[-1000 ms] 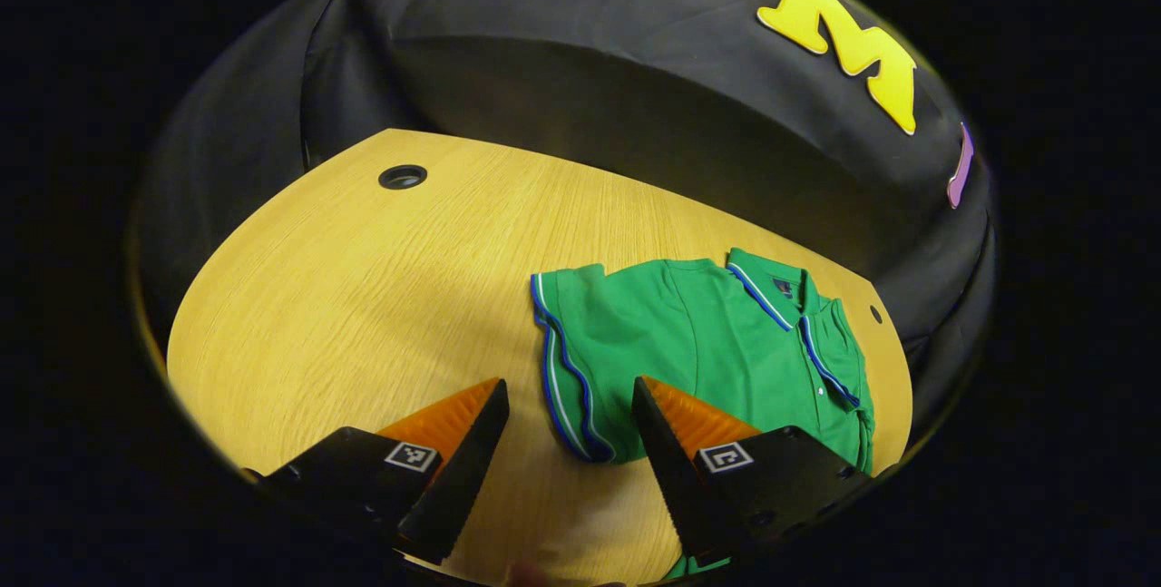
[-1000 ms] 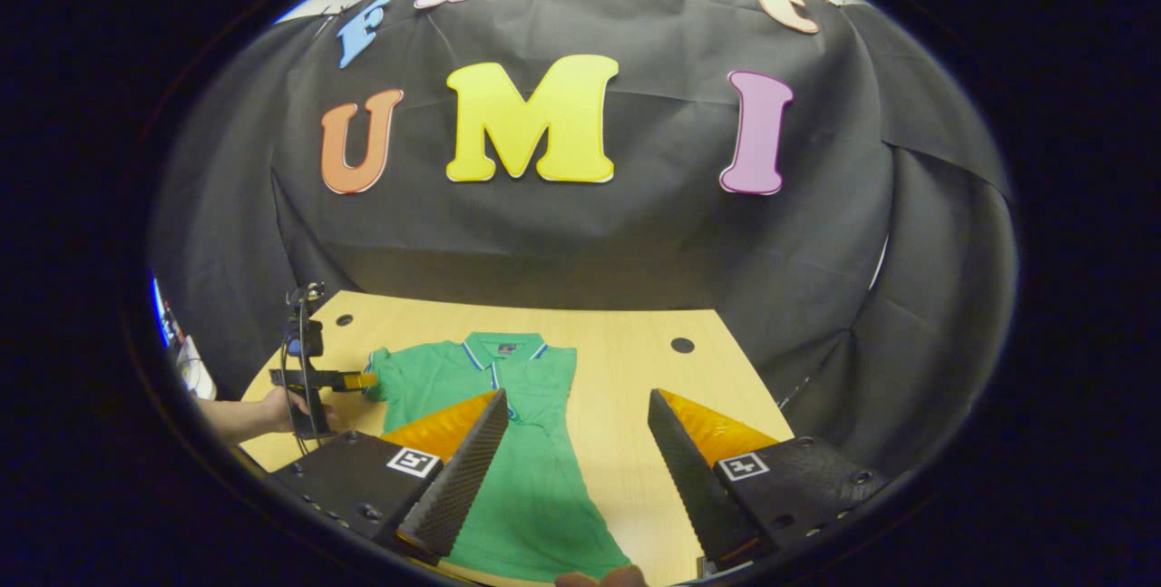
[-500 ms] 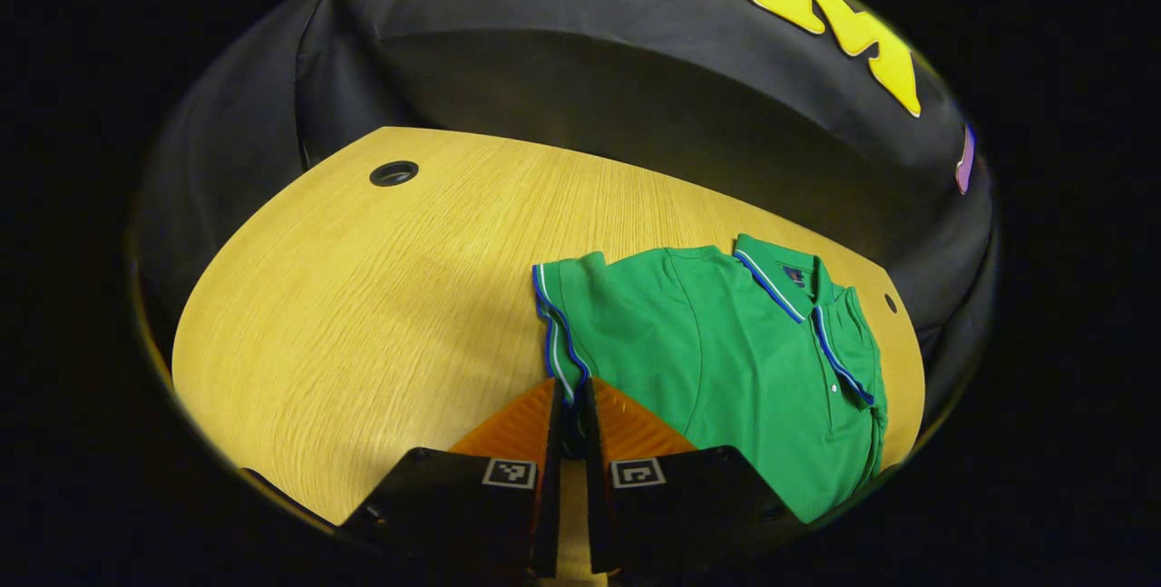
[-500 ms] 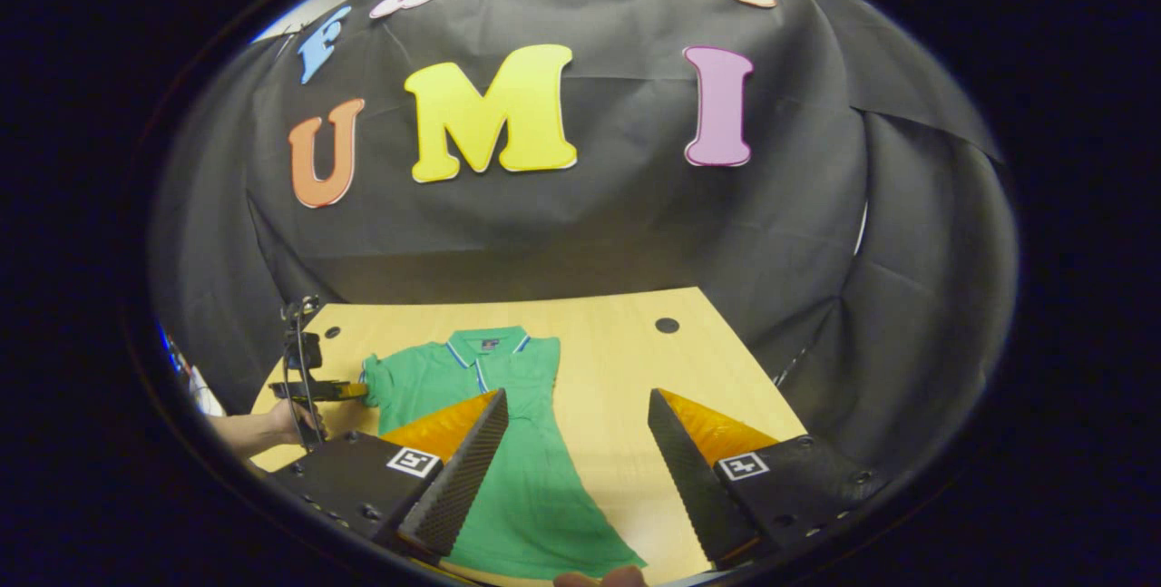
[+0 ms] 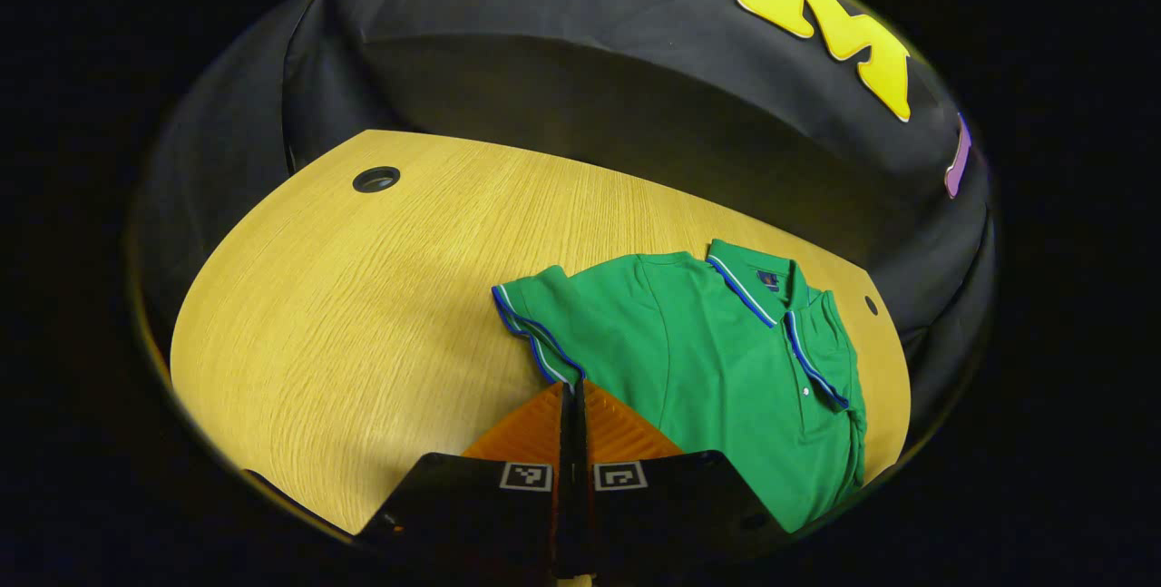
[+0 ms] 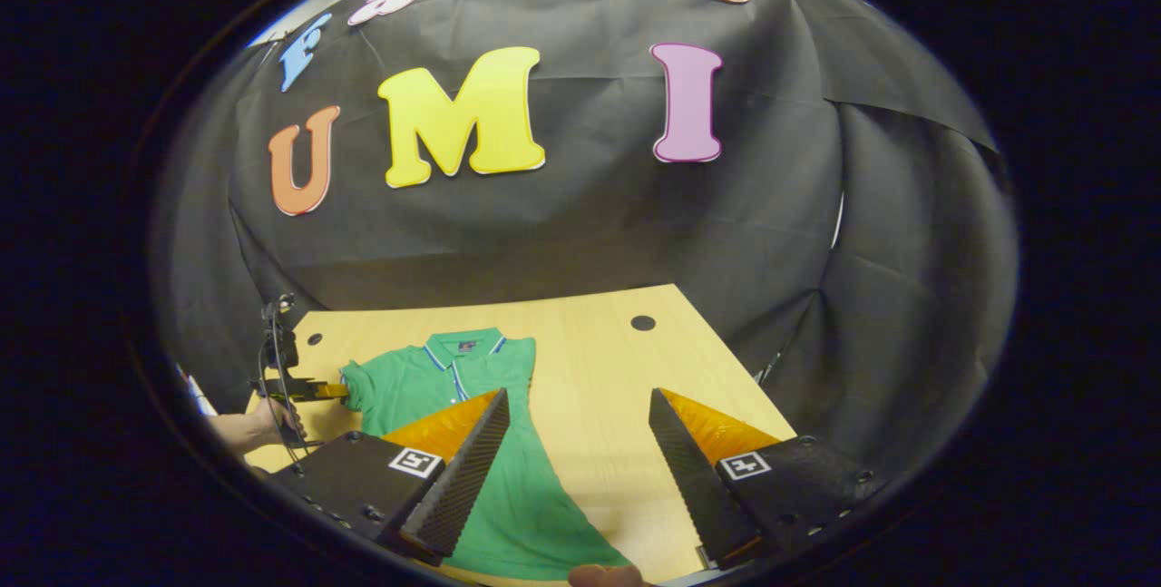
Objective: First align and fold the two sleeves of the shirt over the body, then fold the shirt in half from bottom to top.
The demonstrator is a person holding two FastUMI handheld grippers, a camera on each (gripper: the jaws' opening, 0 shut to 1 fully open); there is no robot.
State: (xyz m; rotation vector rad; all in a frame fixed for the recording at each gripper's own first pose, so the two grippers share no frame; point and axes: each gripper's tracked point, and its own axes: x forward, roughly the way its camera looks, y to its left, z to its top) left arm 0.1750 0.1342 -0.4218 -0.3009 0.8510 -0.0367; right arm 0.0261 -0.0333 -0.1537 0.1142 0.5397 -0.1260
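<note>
— Any writing you can read from where you sit?
— None on my feeds. The small tag [image 5: 769,278] inside the shirt [image 5: 726,360] collar is too tiny for me to make out. I see square coded markers [image 5: 526,476] on the left gripper [image 5: 573,385] and the right gripper [image 6: 578,406]: patterns only, no letters or numbers.

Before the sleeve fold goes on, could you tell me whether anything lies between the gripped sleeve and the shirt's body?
Nothing visible does: the left gripper is shut on the sleeve, and the shirt body beside it lies bare.
</note>
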